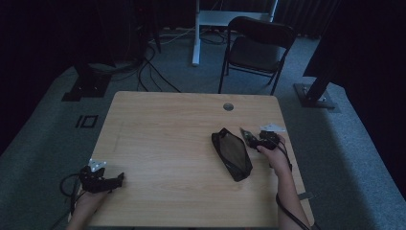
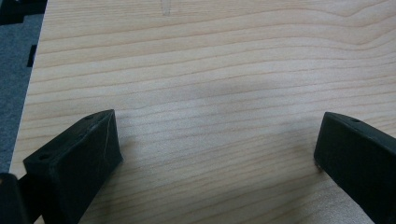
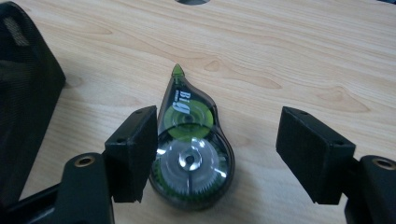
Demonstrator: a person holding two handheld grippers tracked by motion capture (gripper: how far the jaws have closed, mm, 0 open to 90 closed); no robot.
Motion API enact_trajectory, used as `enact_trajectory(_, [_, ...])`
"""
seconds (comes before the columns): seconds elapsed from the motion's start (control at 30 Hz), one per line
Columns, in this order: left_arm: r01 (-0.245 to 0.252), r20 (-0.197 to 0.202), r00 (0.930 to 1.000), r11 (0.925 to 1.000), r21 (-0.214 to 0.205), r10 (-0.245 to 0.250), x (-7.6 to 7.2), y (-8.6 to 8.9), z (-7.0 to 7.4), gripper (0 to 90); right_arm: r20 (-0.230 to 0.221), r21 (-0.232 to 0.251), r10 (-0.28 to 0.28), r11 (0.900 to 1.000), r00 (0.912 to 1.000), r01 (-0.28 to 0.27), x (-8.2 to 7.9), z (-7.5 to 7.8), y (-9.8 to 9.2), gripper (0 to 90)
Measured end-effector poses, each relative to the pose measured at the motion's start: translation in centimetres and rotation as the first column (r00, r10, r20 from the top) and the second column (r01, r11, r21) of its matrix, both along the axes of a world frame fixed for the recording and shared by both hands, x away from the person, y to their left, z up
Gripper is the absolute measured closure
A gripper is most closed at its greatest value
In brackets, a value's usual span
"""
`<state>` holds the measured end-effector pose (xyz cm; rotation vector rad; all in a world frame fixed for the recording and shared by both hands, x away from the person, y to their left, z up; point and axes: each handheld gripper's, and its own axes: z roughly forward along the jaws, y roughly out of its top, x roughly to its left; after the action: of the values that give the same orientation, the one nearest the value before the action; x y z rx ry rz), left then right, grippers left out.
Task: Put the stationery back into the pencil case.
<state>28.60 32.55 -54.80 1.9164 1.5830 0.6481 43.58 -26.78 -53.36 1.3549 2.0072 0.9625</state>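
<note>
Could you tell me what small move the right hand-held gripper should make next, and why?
Probably close the jaws on the correction tape dispenser. It lies flat on the table between the right hand-held gripper's open jaws; one pad sits at its edge, the other stands well clear. The black mesh pouch lies just beside it.

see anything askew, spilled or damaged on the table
Nothing stands out. The correction tape lies flat and intact between the right gripper's open jaws, and the black mesh pouch lies beside it on the table.
</note>
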Motion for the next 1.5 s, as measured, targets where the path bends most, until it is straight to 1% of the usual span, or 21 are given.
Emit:
enact_trajectory(0.13, [0.000, 0.000, 1.0000, 1.0000, 0.000, 0.000, 0.0, 0.0, 0.0, 0.5, -0.017, -0.019, 0.006, 0.9998, 0.9998, -0.006, 0.9, -0.4, 0.7, 29.2])
enact_trajectory(0.3, [0.000, 0.000, 1.0000, 1.0000, 0.000, 0.000, 0.0, 0.0, 0.0, 0.5, -0.031, -0.021, 0.009, 0.9997, 0.9995, -0.010, 1.5, -0.9, 1.3, 31.3])
enact_trajectory(0.37, [0.000, 0.000, 1.0000, 1.0000, 0.000, 0.000, 0.0, 0.0, 0.0, 0.5, -0.031, -0.035, 0.012, 0.9993, 0.9994, -0.013, 1.6, -1.1, 1.4, 33.4])
enact_trajectory(0.47, [0.000, 0.000, 1.0000, 1.0000, 0.000, 0.000, 0.0, 0.0, 0.0, 0.5, -0.044, -0.050, 0.016, 0.9986, 0.9989, -0.019, 1.7, -1.4, 1.7, 41.9])
enact_trajectory(0.5, [0.000, 0.000, 1.0000, 1.0000, 0.000, 0.000, 0.0, 0.0, 0.0, 0.5, -0.043, -0.049, 0.011, 0.9987, 0.9990, -0.013, 1.7, -1.4, 1.7, 45.4])
enact_trajectory(0.6, [0.000, 0.000, 1.0000, 1.0000, 0.000, 0.000, 0.0, 0.0, 0.0, 0.5, -0.042, -0.031, -0.019, 0.9993, 0.9989, 0.018, 1.8, -1.4, 1.7, 46.9])
enact_trajectory(0.67, [0.000, 0.000, 1.0000, 1.0000, 0.000, 0.000, 0.0, 0.0, 0.0, 0.5, -0.037, -0.029, -0.028, 0.9992, 0.9989, 0.027, 1.7, -1.5, 1.8, 47.4])
enact_trajectory(0.73, [0.000, 0.000, 1.0000, 1.0000, 0.000, 0.000, 0.0, 0.0, 0.0, 0.5, -0.040, -0.001, -0.044, 0.9990, 0.9982, 0.044, 1.8, -1.4, 1.6, 48.4])
enact_trajectory(0.77, [0.000, 0.000, 1.0000, 1.0000, 0.000, 0.000, 0.0, 0.0, 0.0, 0.5, -0.043, 0.005, -0.059, 0.9982, 0.9973, 0.059, 1.8, -1.3, 1.5, 48.7])
enact_trajectory(0.83, [0.000, 0.000, 1.0000, 1.0000, 0.000, 0.000, 0.0, 0.0, 0.0, 0.5, -0.045, 0.006, -0.074, 0.9972, 0.9963, 0.074, 1.7, -1.1, 1.3, 49.2])
enact_trajectory(0.9, [0.000, 0.000, 1.0000, 1.0000, 0.000, 0.000, 0.0, 0.0, 0.0, 0.5, -0.031, -0.006, -0.081, 0.9967, 0.9963, 0.080, 1.5, -0.8, 1.1, 49.4])
enact_trajectory(1.0, [0.000, 0.000, 1.0000, 1.0000, 0.000, 0.000, 0.0, 0.0, 0.0, 0.5, -0.021, -0.005, -0.085, 0.9964, 0.9962, 0.085, 1.1, 0.0, 0.9, 49.5])
enact_trajectory(1.03, [0.000, 0.000, 1.0000, 1.0000, 0.000, 0.000, 0.0, 0.0, 0.0, 0.5, -0.027, -0.002, -0.085, 0.9964, 0.9960, 0.085, 1.0, 0.2, 0.8, 49.6])
enact_trajectory(1.1, [0.000, 0.000, 1.0000, 1.0000, 0.000, 0.000, 0.0, 0.0, 0.0, 0.5, -0.021, 0.004, -0.082, 0.9966, 0.9964, 0.082, 0.7, 0.7, 0.8, 49.6])
enact_trajectory(1.13, [0.000, 0.000, 1.0000, 1.0000, 0.000, 0.000, 0.0, 0.0, 0.0, 0.5, -0.026, 0.009, -0.076, 0.9970, 0.9967, 0.077, 0.5, 0.9, 0.8, 49.6])
enact_trajectory(1.17, [0.000, 0.000, 1.0000, 1.0000, 0.000, 0.000, 0.0, 0.0, 0.0, 0.5, -0.018, 0.008, -0.083, 0.9965, 0.9964, 0.083, 0.3, 1.2, 0.8, 49.6])
enact_trajectory(1.43, [0.000, 0.000, 1.0000, 1.0000, 0.000, 0.000, 0.0, 0.0, 0.0, 0.5, -0.016, 0.029, -0.101, 0.9944, 0.9948, 0.101, -1.2, 3.1, 1.1, 49.7])
enact_trajectory(1.5, [0.000, 0.000, 1.0000, 1.0000, 0.000, 0.000, 0.0, 0.0, 0.0, 0.5, -0.010, 0.022, -0.089, 0.9958, 0.9960, 0.089, -1.6, 3.7, 1.2, 49.8])
